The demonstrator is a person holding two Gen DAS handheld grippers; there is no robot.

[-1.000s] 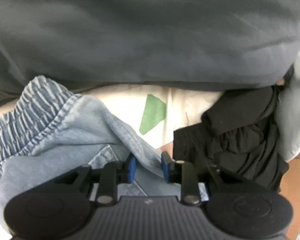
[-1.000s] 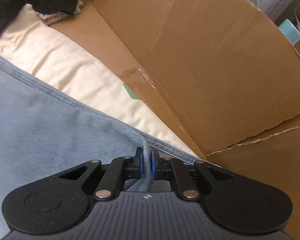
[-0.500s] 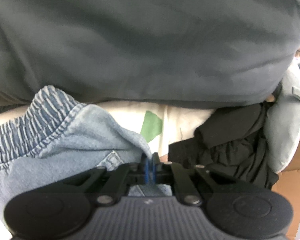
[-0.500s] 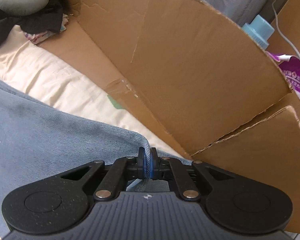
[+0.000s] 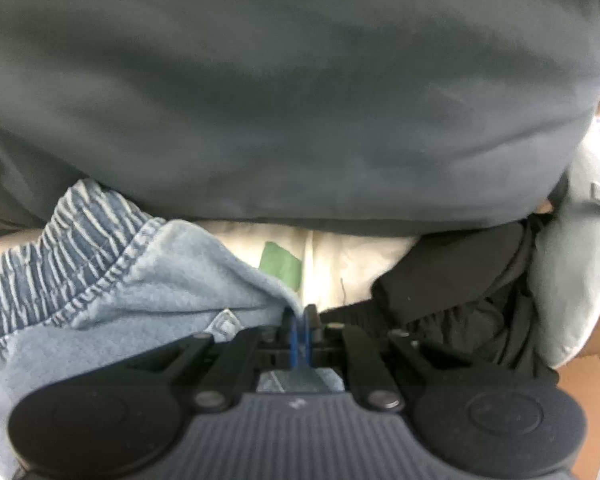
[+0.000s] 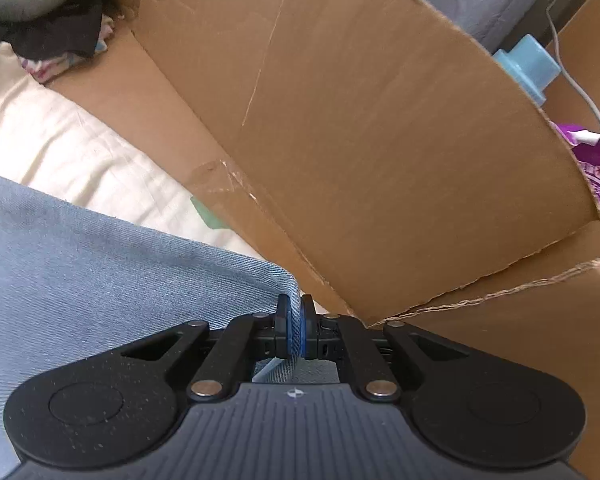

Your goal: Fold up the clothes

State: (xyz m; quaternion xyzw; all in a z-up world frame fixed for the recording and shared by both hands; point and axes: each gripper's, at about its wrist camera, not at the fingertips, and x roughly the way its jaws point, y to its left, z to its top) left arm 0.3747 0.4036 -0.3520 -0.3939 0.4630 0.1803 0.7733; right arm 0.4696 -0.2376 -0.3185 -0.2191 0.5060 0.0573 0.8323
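Observation:
A pair of light blue denim shorts [image 5: 112,292] with a gathered elastic waistband lies on a cream sheet [image 5: 352,264]. My left gripper [image 5: 299,322] is shut on an edge of the shorts near the waistband. In the right wrist view the same denim [image 6: 100,272] spreads to the left, and my right gripper [image 6: 296,320] is shut on its corner hem, lifted a little above the sheet [image 6: 60,148].
A large dark grey cloth mass [image 5: 300,92] fills the upper left wrist view. Black garments [image 5: 460,292] and a grey pillow [image 5: 580,272] lie at the right. A cardboard wall [image 6: 380,140] stands close to the right gripper, with a blue-capped bottle [image 6: 528,68] behind.
My left gripper was open around the denim edge and has closed on it. My right gripper, still shut on the hem, has risen and tilted toward the cardboard.

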